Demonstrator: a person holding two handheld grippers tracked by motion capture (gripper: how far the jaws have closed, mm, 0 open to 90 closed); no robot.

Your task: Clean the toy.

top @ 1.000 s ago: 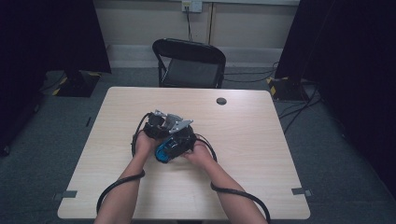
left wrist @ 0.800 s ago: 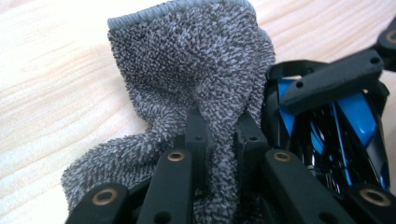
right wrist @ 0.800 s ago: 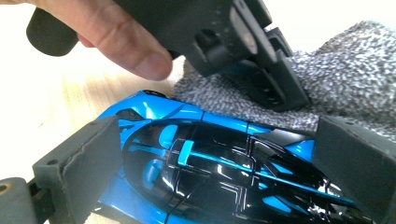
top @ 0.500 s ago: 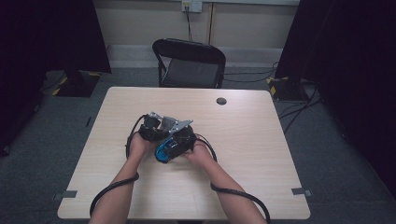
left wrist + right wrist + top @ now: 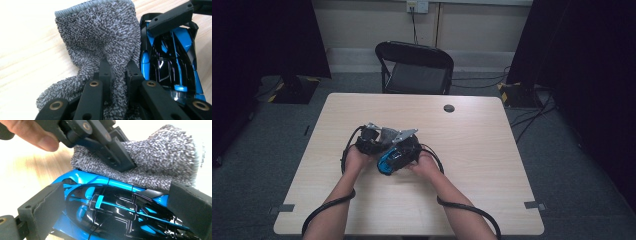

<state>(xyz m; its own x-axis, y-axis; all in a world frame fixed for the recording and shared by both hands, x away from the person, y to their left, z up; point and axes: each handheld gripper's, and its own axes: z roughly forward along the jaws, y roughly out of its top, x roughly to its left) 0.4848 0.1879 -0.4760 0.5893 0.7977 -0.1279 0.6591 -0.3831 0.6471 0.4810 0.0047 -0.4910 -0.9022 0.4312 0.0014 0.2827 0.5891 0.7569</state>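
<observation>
We are wiping the glossy blue-and-black toy car (image 5: 120, 217), clamped in our right gripper (image 5: 120, 205), with the grey terry cloth (image 5: 100, 45) pinched in our left gripper (image 5: 117, 75); next, another stroke along its left flank.

high view overlooks the table (image 5: 492, 165); both gripper views closely share the cloth (image 5: 100, 37).

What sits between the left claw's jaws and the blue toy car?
Only the grey cloth. The left claw is shut on a fold of it, and in the left gripper view the cloth's edge lies against the side of the car.
</observation>
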